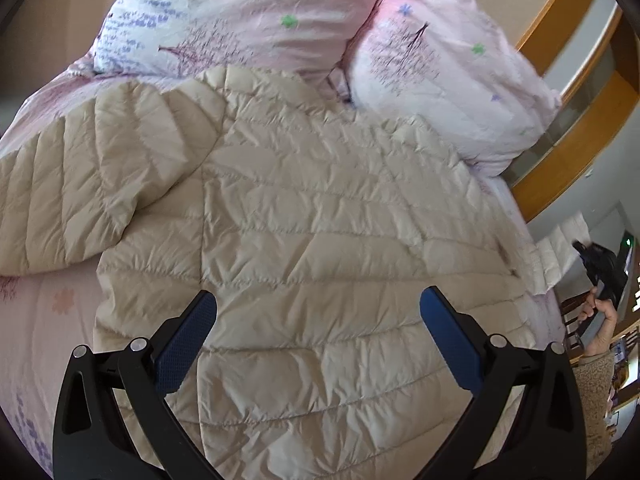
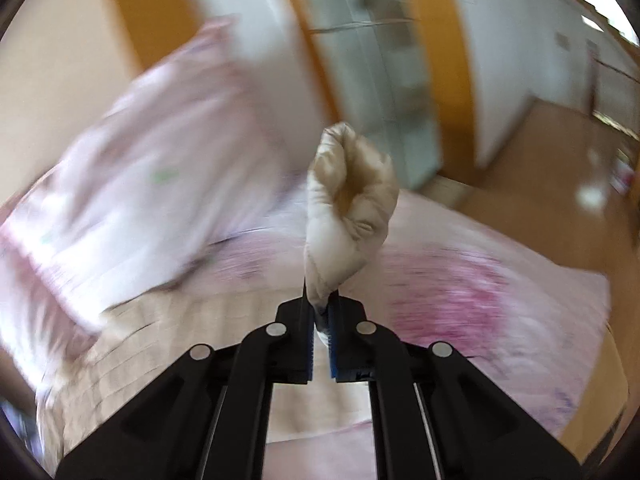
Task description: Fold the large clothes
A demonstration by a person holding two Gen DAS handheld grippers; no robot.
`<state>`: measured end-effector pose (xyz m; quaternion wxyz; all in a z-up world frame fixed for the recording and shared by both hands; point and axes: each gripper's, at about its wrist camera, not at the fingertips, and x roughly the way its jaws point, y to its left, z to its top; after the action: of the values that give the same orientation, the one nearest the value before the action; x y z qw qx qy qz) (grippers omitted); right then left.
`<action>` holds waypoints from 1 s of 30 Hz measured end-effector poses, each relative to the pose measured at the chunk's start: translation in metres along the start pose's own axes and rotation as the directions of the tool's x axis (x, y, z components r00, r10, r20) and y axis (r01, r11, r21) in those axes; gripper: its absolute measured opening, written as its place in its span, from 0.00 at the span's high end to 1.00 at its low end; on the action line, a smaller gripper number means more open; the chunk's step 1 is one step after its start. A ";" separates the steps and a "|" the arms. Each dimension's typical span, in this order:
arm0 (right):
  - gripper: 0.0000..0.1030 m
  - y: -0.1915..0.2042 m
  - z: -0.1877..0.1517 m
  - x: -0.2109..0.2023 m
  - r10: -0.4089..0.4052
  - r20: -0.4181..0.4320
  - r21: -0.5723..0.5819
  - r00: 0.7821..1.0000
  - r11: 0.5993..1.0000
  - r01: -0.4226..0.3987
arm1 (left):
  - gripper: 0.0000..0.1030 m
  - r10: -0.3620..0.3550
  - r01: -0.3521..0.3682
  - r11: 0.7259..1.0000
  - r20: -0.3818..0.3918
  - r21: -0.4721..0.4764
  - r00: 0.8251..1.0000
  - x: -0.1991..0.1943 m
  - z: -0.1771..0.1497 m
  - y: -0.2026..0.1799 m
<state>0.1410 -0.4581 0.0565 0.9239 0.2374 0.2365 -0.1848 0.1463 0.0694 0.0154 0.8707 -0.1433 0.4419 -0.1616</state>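
Jacket [image 1: 312, 216], one, by two pillows [image 1: 240, 12]; left tongs [image 1: 318, 304] apart, right tongs [image 2: 320, 320] clamped on it.

Your quilted jacket [image 1: 320, 220] is a pale cream-beige all over, stitched into narrow horizontal channels, and the bunched piece [image 2: 348, 200] in your right gripper's [image 2: 322, 320] view shows the same cream with a warmer tan shadow in its folds. Your left gripper [image 1: 318, 304] has black arms, silver rivets and dark blue textured pads [image 1: 184, 344]; the right one matches, black with blue pads. Under the jacket you see a pink bedsheet [image 1: 44, 320] printed with faint peach flowers and purple sprigs. The pillows [image 1: 440, 72] are pinkish-white with dark plum trees, lilac stars and green clover marks. The wooden frame [image 1: 576, 128] beside them is orange-brown.
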 end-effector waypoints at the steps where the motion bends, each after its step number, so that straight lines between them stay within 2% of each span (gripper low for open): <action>1: 0.94 0.019 -0.003 -0.002 0.045 -0.009 -0.038 0.999 0.998 -0.045 | 0.01 -0.011 0.011 1.000 0.011 0.002 1.000 -0.001 0.002 0.000; 4: 0.94 0.080 -0.021 -0.002 0.184 -0.067 -0.143 0.981 0.971 -0.192 | 0.01 -0.035 0.035 0.999 0.013 -0.016 0.999 -0.001 0.006 -0.001; 6: 0.94 0.116 -0.040 -0.002 0.264 -0.127 -0.200 0.956 0.937 -0.285 | 0.01 -0.053 0.053 0.998 0.011 -0.029 0.999 0.001 0.010 -0.003; 9: 0.94 0.168 -0.072 0.003 0.333 -0.238 -0.267 0.912 0.881 -0.391 | 0.01 -0.091 0.092 0.995 0.023 -0.032 0.996 0.005 0.017 -0.008; 11: 0.94 0.195 -0.094 0.009 0.349 -0.308 -0.295 0.885 0.849 -0.437 | 0.01 -0.135 0.136 0.990 0.013 -0.045 0.991 0.010 0.021 -0.012; 15: 0.94 0.238 -0.147 0.019 0.344 -0.441 -0.346 0.829 0.787 -0.510 | 0.01 -0.256 0.252 0.960 -0.022 -0.123 0.966 0.026 0.032 -0.018; 16: 0.89 0.246 -0.160 0.021 0.336 -0.478 -0.358 0.812 0.769 -0.529 | 0.01 -0.281 0.275 0.952 -0.032 -0.138 0.959 0.032 0.035 -0.020; 17: 0.88 0.248 -0.169 0.024 0.332 -0.506 -0.360 0.796 0.757 -0.545 | 0.03 -0.309 0.298 0.941 -0.045 -0.160 0.950 0.039 0.037 -0.023; 18: 0.75 0.253 -0.178 0.025 0.326 -0.537 -0.359 0.778 0.746 -0.560 | 0.07 -0.327 0.313 0.933 -0.057 -0.175 0.943 0.045 0.039 -0.026; 19: 0.49 0.254 -0.184 0.023 0.325 -0.561 -0.351 0.762 0.740 -0.574 | 0.09 -0.345 0.324 0.925 -0.080 -0.198 0.935 0.055 0.040 -0.030; 21: 0.28 0.248 -0.183 0.016 0.351 -0.571 -0.304 0.742 0.749 -0.588 | 0.15 -0.365 0.333 0.913 -0.110 -0.235 0.924 0.069 0.041 -0.035; 23: 0.27 0.233 -0.178 0.009 0.391 -0.574 -0.238 0.719 0.761 -0.603 | 0.16 -0.371 0.327 0.907 -0.140 -0.264 0.918 0.084 0.041 -0.041; 25: 0.27 0.208 -0.167 0.005 0.440 -0.590 -0.113 0.677 0.785 -0.609 | 0.19 -0.369 0.315 0.906 -0.159 -0.284 0.916 0.095 0.040 -0.046; 28: 0.26 0.173 -0.150 0.009 0.492 -0.592 0.057 0.638 0.815 -0.576 | 0.24 -0.381 0.316 0.898 -0.182 -0.305 0.907 0.109 0.039 -0.054; 30: 0.26 0.147 -0.146 0.016 0.522 -0.584 0.169 0.622 0.827 -0.536 | 0.36 -0.391 0.322 0.896 -0.196 -0.306 0.899 0.116 0.042 -0.060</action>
<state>0.1701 -0.2649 -0.0134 0.8129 0.3326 0.4416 0.1835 0.2358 -0.0279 -0.0207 0.7351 -0.3164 0.5325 -0.2756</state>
